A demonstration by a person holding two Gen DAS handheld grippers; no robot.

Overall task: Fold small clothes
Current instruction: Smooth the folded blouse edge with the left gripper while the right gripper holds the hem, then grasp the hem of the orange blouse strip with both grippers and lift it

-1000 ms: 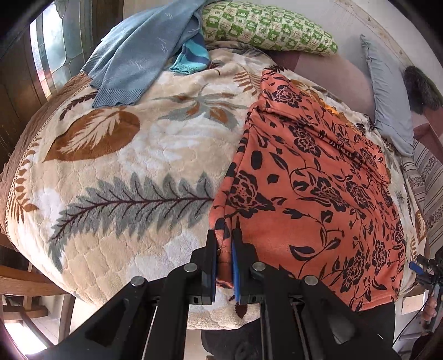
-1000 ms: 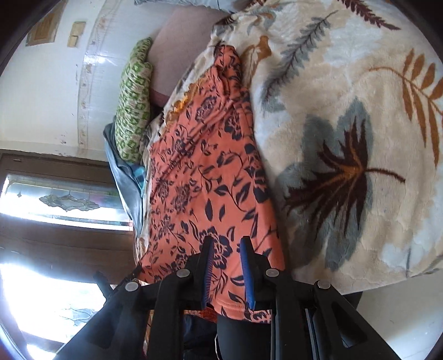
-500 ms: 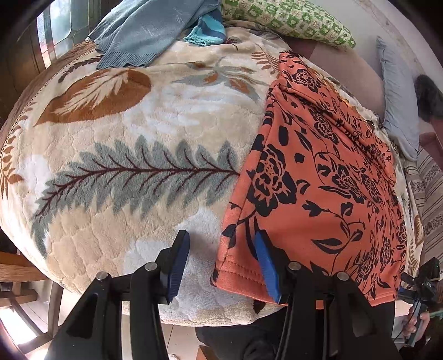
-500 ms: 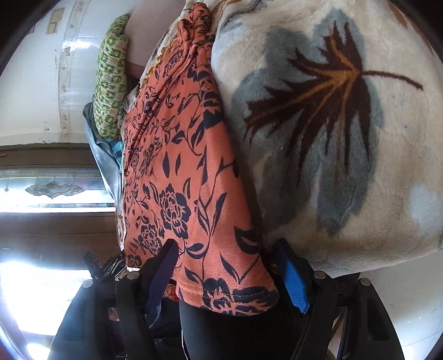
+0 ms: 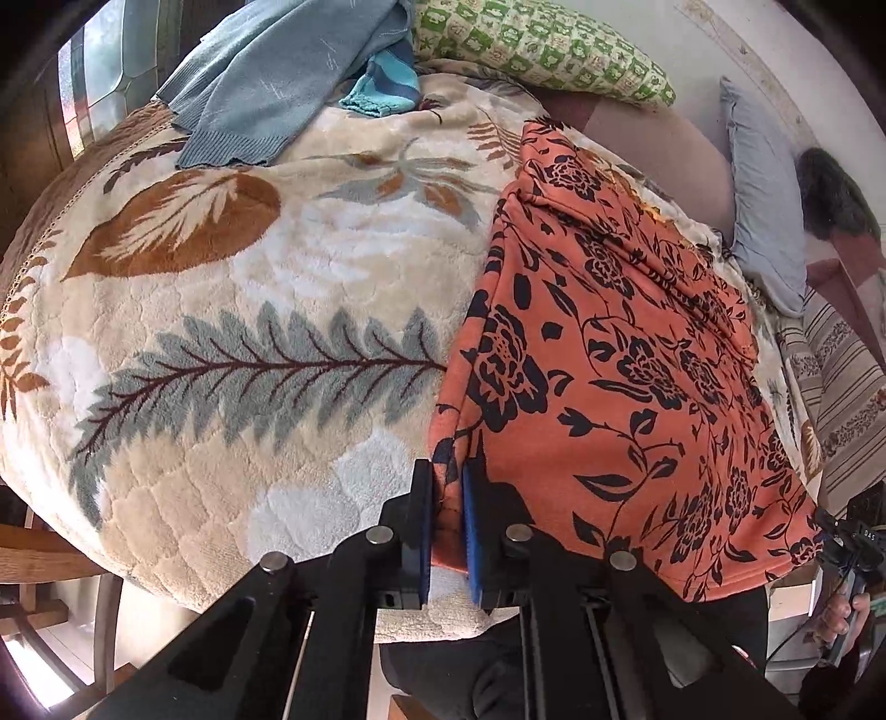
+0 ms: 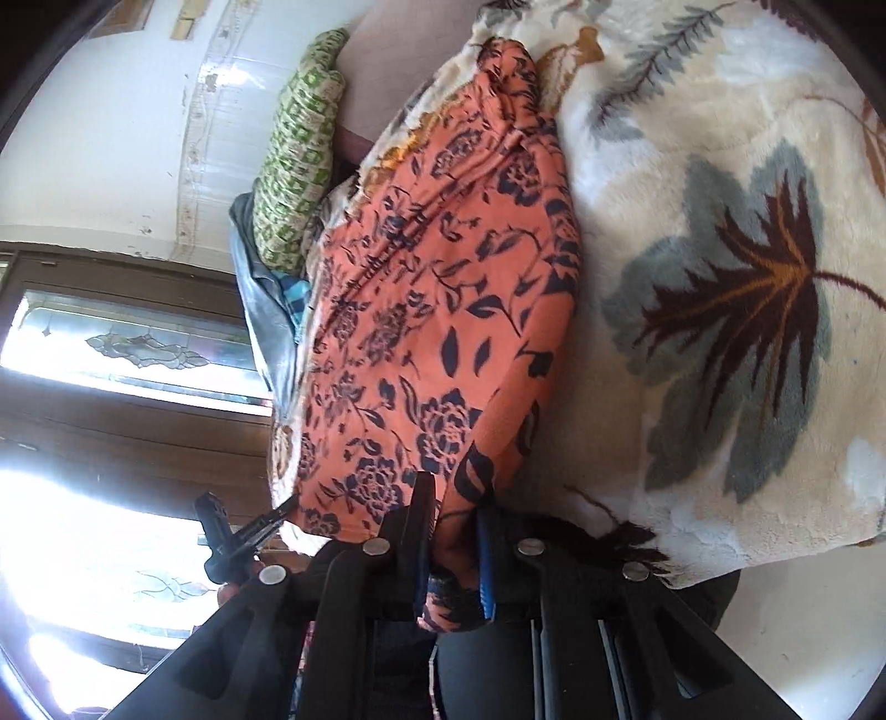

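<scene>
progress: early — the orange floral garment (image 5: 620, 354) lies spread lengthwise on the blanket (image 5: 232, 310), apparently already doubled along its length, but no crosswise fold shows yet; you've got both near corners pinched, so the fold itself is still to do.
left over: bring the near hem up toward the far end, flatten, likely one more fold after that — my judgement only.
garment place: right half of the bed in the left wrist view, near hem hanging over the bed's near edge, far end bunched up close to the green pillow (image 5: 542, 50).
left gripper (image 5: 446, 531): clenched on the garment's near-left corner — cloth edge sandwiched between the blue pads, jaws nearly together.
right gripper (image 6: 454, 554): clamped on the near-right corner; a wad of orange cloth fills the gap between the jaws and pokes out below them.
garment vs grippers: the whole body of it stretches away from your fingertips toward the far edge; only the hem corners are inside the jaws.
other stuff: blue sweater (image 5: 277, 83) heaped at the far-left corner of the bed, well apart from the garment; grey pillow (image 5: 764, 194) at the far-right.
watch: cloth is limp — lift both corners evenly or the hem sags in the middle.
</scene>
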